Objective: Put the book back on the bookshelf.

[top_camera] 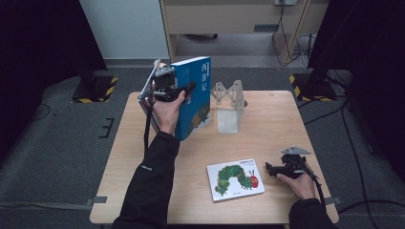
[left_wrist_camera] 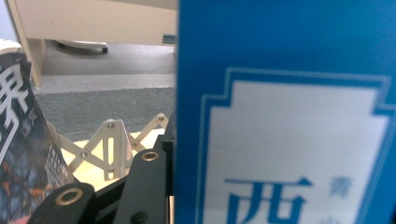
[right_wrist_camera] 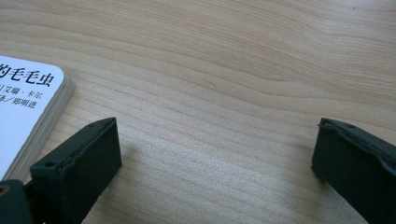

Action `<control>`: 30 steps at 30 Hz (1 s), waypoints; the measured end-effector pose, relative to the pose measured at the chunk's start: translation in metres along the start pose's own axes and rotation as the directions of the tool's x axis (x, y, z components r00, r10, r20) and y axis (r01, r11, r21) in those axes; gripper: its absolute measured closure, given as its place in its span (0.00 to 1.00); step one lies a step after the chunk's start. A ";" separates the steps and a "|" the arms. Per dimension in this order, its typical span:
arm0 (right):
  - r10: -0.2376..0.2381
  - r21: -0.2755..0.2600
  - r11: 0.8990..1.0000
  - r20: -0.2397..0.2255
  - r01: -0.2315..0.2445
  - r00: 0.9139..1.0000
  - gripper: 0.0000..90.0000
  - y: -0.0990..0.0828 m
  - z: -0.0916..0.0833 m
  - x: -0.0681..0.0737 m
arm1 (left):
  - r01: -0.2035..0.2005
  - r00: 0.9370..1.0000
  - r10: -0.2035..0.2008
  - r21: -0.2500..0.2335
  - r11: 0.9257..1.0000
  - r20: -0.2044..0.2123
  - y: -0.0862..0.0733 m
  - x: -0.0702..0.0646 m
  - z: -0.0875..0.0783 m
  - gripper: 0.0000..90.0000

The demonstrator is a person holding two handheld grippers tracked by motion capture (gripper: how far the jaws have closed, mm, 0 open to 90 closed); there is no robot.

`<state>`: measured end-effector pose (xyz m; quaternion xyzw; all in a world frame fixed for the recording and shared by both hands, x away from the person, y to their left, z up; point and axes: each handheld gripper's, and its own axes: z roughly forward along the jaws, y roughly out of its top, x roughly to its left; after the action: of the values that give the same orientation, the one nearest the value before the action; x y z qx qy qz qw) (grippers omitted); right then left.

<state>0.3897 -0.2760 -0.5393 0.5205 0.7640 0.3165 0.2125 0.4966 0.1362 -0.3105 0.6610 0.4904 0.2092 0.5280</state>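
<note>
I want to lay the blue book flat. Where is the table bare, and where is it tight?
The widest bare patch is the table's left front, between the left sleeve and the left edge. Another lies at back right, beyond the right gripper and right of the folding rack. It is tight around the caterpillar book and by the rack, where the left gripper holds the blue book.

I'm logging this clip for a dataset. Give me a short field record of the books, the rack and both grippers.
left gripper: shut on blue book, held upright above the table
second book: dark cover, also in the left hand's grasp
right gripper: open, nothing between the jaws, low over the table
caterpillar book: flat, beside right gripper
rack: folding, at far edge
</note>
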 end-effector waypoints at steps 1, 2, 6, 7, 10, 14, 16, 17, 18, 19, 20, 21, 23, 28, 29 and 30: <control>0.000 0.000 1.000 0.000 0.000 1.000 0.01 0.000 0.000 0.000 | -0.008 1.000 0.008 0.001 1.000 -0.009 0.000 -0.001 0.004 0.67; 0.001 0.000 1.000 -0.001 -0.001 1.000 0.01 0.000 0.000 0.000 | -0.010 1.000 0.010 0.003 1.000 -0.014 0.001 -0.001 0.007 0.67; 0.001 0.000 1.000 -0.002 -0.001 1.000 0.01 0.000 0.000 0.000 | -0.028 0.999 0.028 0.007 1.000 -0.035 0.000 -0.001 0.022 0.67; 0.000 0.000 1.000 -0.001 0.000 1.000 0.01 0.000 0.000 0.000 | -0.021 0.999 0.021 0.006 1.000 -0.036 0.000 0.000 0.025 0.67; -0.001 0.000 1.000 -0.001 0.001 1.000 0.01 0.000 0.000 0.000 | -0.010 0.998 0.010 -0.002 1.000 -0.059 -0.002 0.002 0.034 0.67; -0.001 0.000 1.000 -0.002 0.001 1.000 0.01 0.000 0.000 0.000 | -0.024 0.996 0.024 0.006 1.000 -0.084 -0.006 0.001 0.046 0.67; -0.001 0.000 1.000 -0.002 0.001 1.000 0.01 0.000 0.000 0.000 | -0.021 0.996 0.022 0.005 1.000 -0.088 -0.008 0.003 0.052 0.67; -0.001 0.000 1.000 -0.002 0.001 1.000 0.01 0.000 0.000 0.000 | -0.012 0.996 0.011 -0.002 1.000 -0.088 -0.009 0.004 0.055 0.67; 0.001 0.001 1.000 -0.002 -0.001 1.000 0.01 0.000 0.000 0.000 | -0.005 0.996 0.005 0.001 1.000 -0.087 -0.009 0.005 0.058 0.67; -0.001 0.000 1.000 -0.002 0.001 1.000 0.01 0.000 0.000 0.000 | 0.004 0.997 -0.004 0.003 1.000 -0.083 -0.010 0.007 0.060 0.67; -0.001 0.001 1.000 -0.003 0.001 1.000 0.00 0.000 0.000 0.000 | 0.010 0.996 -0.009 0.005 1.000 -0.084 -0.009 0.008 0.064 0.67; -0.003 0.002 1.000 -0.005 0.003 1.000 0.00 0.000 0.000 0.000 | 0.009 0.996 -0.008 0.005 1.000 -0.087 -0.010 0.008 0.066 0.67; -0.001 0.002 1.000 -0.006 0.001 1.000 0.00 0.000 0.000 0.000 | 0.005 0.996 -0.005 -0.003 1.000 -0.088 -0.011 0.009 0.070 0.67; -0.002 0.002 1.000 -0.004 0.002 1.000 0.00 0.000 0.000 0.000 | 0.022 0.993 -0.022 -0.006 1.000 -0.112 -0.017 0.010 0.081 0.67; -0.003 0.002 1.000 -0.005 0.003 1.000 0.00 0.000 0.000 0.000 | 0.029 0.993 -0.029 -0.001 1.000 -0.114 -0.019 0.010 0.083 0.67; -0.002 0.002 1.000 -0.004 0.002 1.000 0.00 0.000 0.000 0.000 | 0.032 0.993 -0.031 0.004 0.999 -0.118 -0.022 0.010 0.085 0.67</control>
<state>0.3894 -0.2760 -0.5393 0.5192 0.7654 0.3166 0.2106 0.5591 0.1027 -0.3625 0.6412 0.5319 0.2379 0.4993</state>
